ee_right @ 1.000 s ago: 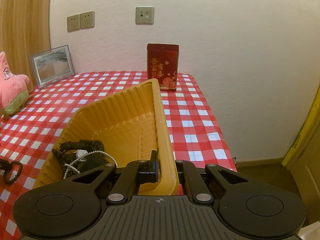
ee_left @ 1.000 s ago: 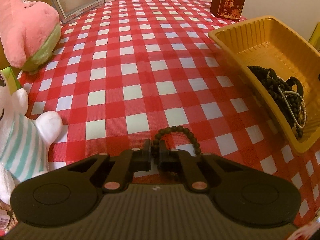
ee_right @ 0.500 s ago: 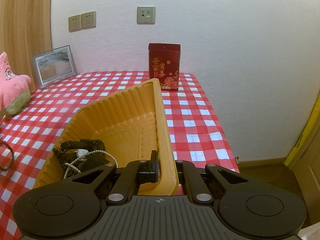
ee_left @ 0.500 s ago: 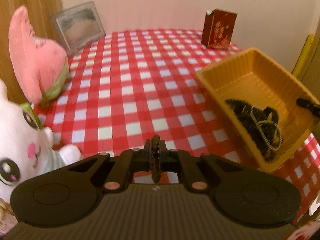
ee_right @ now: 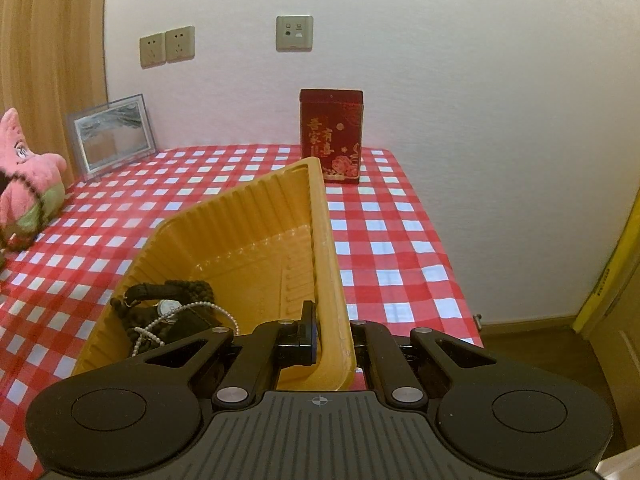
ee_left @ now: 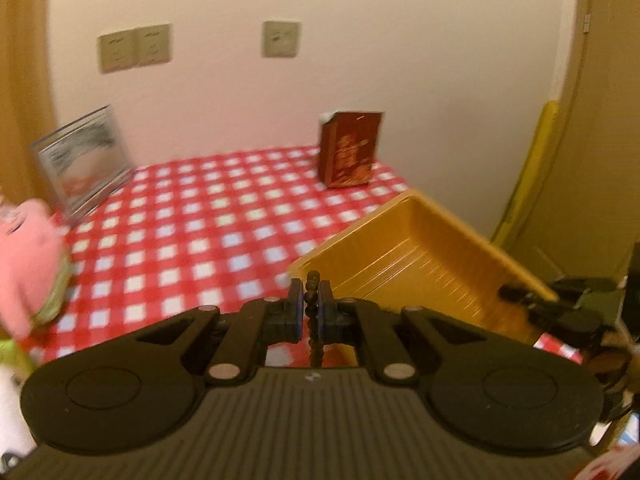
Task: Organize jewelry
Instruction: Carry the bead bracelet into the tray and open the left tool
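My left gripper (ee_left: 311, 300) is shut on a dark bead bracelet (ee_left: 312, 280), which hangs down between the pads, lifted above the checked cloth. Just beyond it stands the yellow plastic tray (ee_left: 416, 248). My right gripper (ee_right: 330, 322) is shut on the tray's right wall (ee_right: 320, 248) near its front corner and tilts the tray (ee_right: 248, 216). In the tray's near left end lie a black bead strand, a watch and a pearl string (ee_right: 168, 312). The bracelet (ee_right: 30, 192) also dangles at the right wrist view's far left edge.
A red tin (ee_right: 331, 136) stands at the back of the table by the wall. A framed picture (ee_right: 112, 136) leans at the back left, with a pink star plush (ee_right: 24, 172) in front of it. The table's right edge (ee_right: 440, 248) drops off close beside the tray.
My left gripper has lifted the bracelet off the cloth, risen and tipped up toward the tray. The right gripper and the tray have stayed still.
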`<control>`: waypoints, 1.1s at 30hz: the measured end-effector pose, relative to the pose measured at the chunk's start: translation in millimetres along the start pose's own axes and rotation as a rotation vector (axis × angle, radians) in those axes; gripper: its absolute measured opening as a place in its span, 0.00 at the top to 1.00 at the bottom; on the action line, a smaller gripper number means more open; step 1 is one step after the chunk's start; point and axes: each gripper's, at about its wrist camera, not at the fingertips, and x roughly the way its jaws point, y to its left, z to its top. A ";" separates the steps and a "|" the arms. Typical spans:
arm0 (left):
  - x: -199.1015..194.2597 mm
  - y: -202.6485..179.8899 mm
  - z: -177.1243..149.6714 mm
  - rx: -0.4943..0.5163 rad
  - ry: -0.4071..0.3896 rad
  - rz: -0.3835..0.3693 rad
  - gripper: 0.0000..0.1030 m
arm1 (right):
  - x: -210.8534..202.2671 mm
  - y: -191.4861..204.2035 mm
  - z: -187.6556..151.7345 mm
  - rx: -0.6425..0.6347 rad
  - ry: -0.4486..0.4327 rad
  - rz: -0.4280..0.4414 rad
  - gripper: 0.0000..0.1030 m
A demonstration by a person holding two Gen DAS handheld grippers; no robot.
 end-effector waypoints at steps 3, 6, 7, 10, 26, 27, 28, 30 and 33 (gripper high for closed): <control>14.8 -12.1 7.2 0.011 -0.002 -0.048 0.94 | -0.2 0.4 0.2 0.002 0.000 0.000 0.96; 32.0 -24.2 13.8 0.020 0.011 -0.096 0.94 | -1.1 0.7 0.2 0.003 0.000 -0.001 0.96; 39.7 -28.5 15.3 0.022 0.018 -0.110 0.94 | -1.2 0.7 0.2 0.003 0.001 -0.001 0.96; 60.2 -39.0 16.8 0.032 0.043 -0.145 0.94 | -2.1 1.0 0.2 0.005 0.003 -0.002 0.96; 120.0 -62.9 15.5 0.025 0.138 -0.233 0.76 | -0.1 1.7 2.2 0.011 0.012 -0.012 0.96; 119.6 -62.8 16.0 0.023 0.134 -0.233 0.75 | 0.0 1.8 2.4 0.011 0.012 -0.012 0.96; 118.9 -62.9 17.3 0.023 0.131 -0.233 0.75 | -0.1 1.9 2.3 0.011 0.012 -0.012 0.96; 117.0 -61.6 19.2 0.017 0.124 -0.230 0.74 | -0.1 1.9 2.1 0.011 0.011 -0.012 0.96; 112.9 -59.8 23.4 0.009 0.110 -0.222 0.72 | 0.5 2.1 2.4 0.010 0.011 -0.011 0.96</control>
